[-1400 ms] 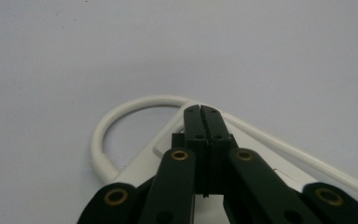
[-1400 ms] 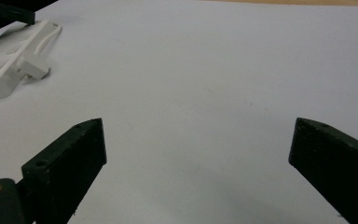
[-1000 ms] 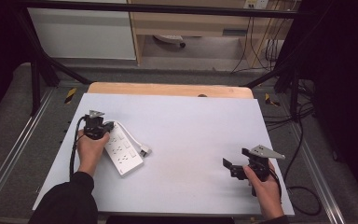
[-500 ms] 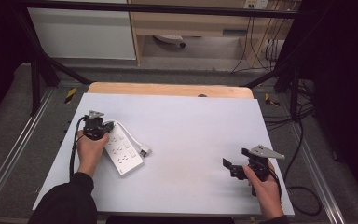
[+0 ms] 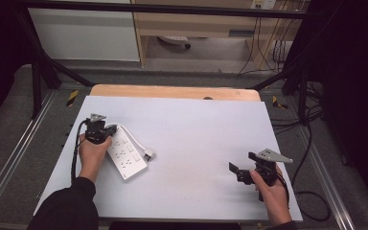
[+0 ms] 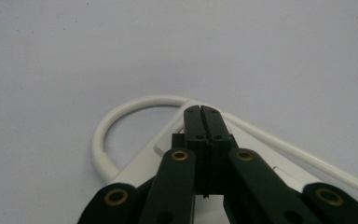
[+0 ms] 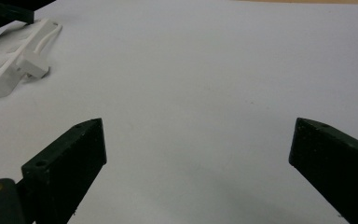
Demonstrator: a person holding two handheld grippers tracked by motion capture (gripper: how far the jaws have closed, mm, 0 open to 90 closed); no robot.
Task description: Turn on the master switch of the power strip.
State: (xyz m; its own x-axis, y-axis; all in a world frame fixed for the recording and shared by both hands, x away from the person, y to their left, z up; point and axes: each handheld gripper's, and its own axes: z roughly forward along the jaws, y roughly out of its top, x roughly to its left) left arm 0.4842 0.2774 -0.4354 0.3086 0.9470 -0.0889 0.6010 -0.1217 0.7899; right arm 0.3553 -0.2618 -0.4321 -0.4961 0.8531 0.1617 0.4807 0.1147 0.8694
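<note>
Left claw over a power strip, right claw idling apart on the bench.

The left claw (image 5: 106,134), jaws pressed together, is hovering at the far end of the smooth white plastic power strip (image 5: 127,156), lying diagonally toward the near right, its looping cord (image 6: 103,132) partly hidden. The right claw (image 5: 238,169) is gaping wide over the matte grey bench (image 5: 196,129).

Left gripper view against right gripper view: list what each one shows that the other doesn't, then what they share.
Left gripper view: the left tool, jaws shut together over the power strip's end, and its white cable looping round. Right gripper view: the right tool, jaws wide apart over bare surface, and the strip's plug. Shared: the power strip and the white tabletop.
</note>
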